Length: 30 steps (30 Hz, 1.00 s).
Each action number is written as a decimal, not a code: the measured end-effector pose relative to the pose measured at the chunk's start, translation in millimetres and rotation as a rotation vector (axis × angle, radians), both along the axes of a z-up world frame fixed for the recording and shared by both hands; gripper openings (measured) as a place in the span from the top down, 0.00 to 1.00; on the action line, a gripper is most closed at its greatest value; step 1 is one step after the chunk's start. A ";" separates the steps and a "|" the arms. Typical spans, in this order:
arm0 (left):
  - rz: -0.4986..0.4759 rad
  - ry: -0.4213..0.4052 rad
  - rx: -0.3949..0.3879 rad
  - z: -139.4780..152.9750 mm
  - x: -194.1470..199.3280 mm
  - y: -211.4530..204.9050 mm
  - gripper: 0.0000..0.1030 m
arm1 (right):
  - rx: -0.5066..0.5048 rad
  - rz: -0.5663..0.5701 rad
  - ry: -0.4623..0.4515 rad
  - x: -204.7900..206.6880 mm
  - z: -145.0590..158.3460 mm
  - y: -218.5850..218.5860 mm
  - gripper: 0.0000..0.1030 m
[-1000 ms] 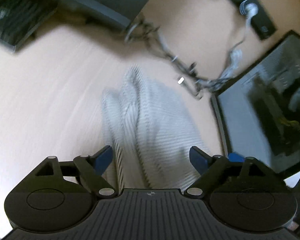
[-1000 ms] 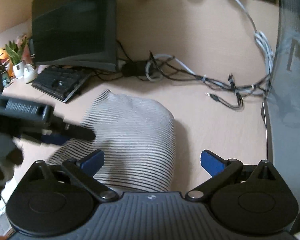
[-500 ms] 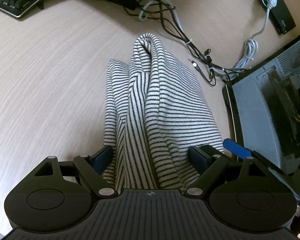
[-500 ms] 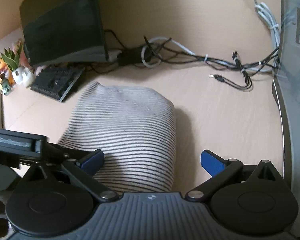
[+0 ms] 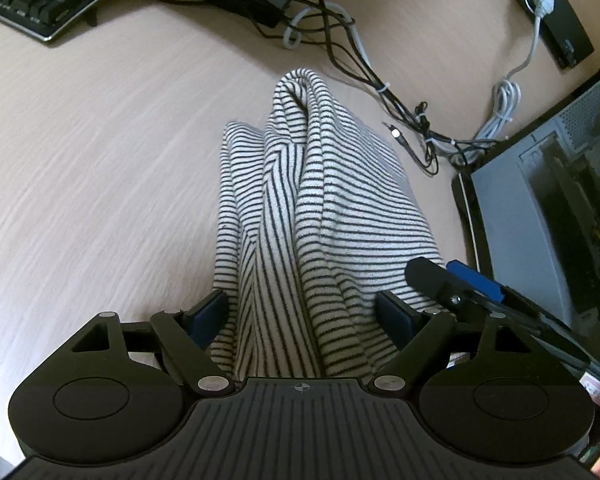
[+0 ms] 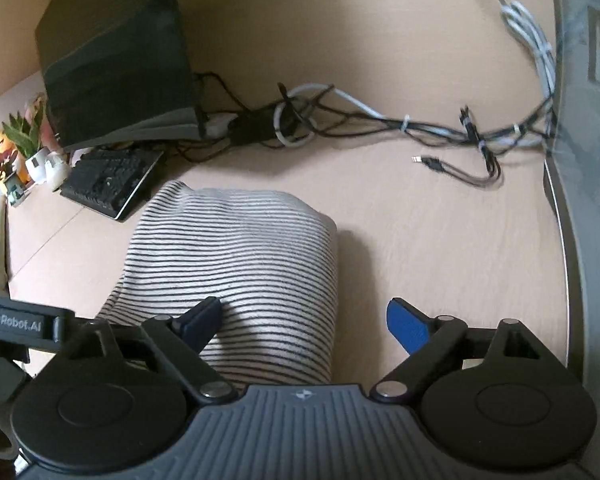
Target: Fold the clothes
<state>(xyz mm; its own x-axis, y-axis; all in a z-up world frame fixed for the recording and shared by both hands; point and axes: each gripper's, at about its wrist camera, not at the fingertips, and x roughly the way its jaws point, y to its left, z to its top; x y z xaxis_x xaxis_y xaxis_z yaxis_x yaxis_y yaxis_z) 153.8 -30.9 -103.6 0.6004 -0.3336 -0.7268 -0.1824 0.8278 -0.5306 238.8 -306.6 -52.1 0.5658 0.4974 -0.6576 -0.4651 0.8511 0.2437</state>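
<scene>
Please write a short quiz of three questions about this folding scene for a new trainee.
1. True or false: the black-and-white striped knit garment lies between the fingers of the left hand-held gripper.
2. What lies beyond the garment: (a) tangled black and white cables, (b) a plate, (c) shoes?
3. Fill in: the right hand-held gripper is ____.

Key: 1 true; 2 a; 3 open.
</scene>
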 end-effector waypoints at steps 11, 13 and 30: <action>-0.008 -0.008 0.053 10.7 10.7 0.1 0.16 | 0.063 0.018 0.069 5.2 -13.8 -7.4 0.12; -0.007 0.013 0.048 5.1 15.2 1.6 0.16 | 0.075 0.024 0.083 5.9 -16.8 -8.5 0.10; 0.026 -0.017 -0.089 -12.3 -1.5 21.5 0.43 | 0.189 0.135 0.165 16.6 -13.2 25.1 0.43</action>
<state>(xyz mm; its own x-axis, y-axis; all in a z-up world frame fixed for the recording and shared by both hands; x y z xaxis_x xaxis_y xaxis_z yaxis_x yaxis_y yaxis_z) 152.3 -9.4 -115.9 0.6215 -0.3802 -0.6850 -0.1938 0.7726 -0.6046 255.3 -281.5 -65.2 0.3787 0.6839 -0.6236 -0.5120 0.7161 0.4744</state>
